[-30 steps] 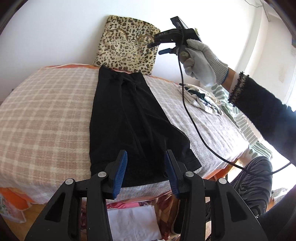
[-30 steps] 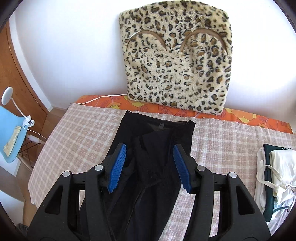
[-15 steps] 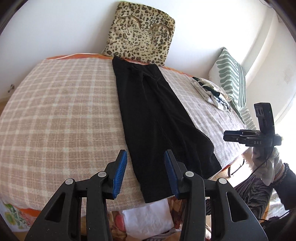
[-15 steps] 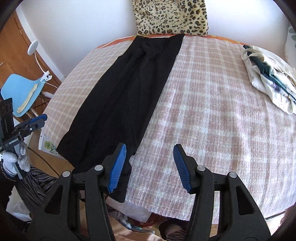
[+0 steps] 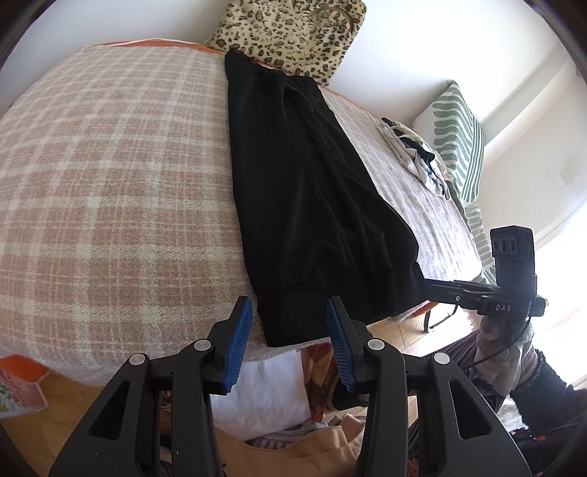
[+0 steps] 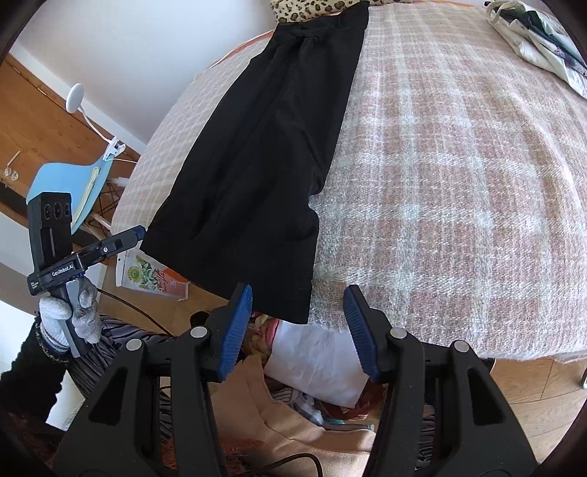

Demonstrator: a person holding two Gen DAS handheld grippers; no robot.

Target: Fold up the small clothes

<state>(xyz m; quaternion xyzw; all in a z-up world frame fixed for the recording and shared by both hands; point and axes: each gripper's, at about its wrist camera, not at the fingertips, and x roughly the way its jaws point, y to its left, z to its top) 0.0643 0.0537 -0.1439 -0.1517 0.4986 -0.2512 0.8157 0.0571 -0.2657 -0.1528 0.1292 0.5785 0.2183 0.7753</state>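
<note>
Black trousers (image 5: 312, 205) lie folded lengthwise on the pink checked bed cover (image 5: 110, 176), waistband at the far end, leg hems hanging over the near edge. They also show in the right wrist view (image 6: 264, 146). My left gripper (image 5: 290, 337) is open and empty, just in front of the left hem corner. My right gripper (image 6: 297, 323) is open and empty, just in front of the right hem corner. The right gripper also shows in the left wrist view (image 5: 488, 297), and the left gripper in the right wrist view (image 6: 110, 246).
A leopard-print cushion (image 5: 293, 33) leans on the wall behind the waistband. A pile of light clothes (image 5: 414, 154) and a green striped pillow (image 5: 458, 135) lie at the right. A blue chair (image 6: 69, 183) stands left of the bed. Clothes and a white bag (image 6: 312, 359) lie on the floor.
Both grippers have come down and closer to the near bed edge, toward the trouser hems. The right gripper came back from the far waistband end a second ago.
</note>
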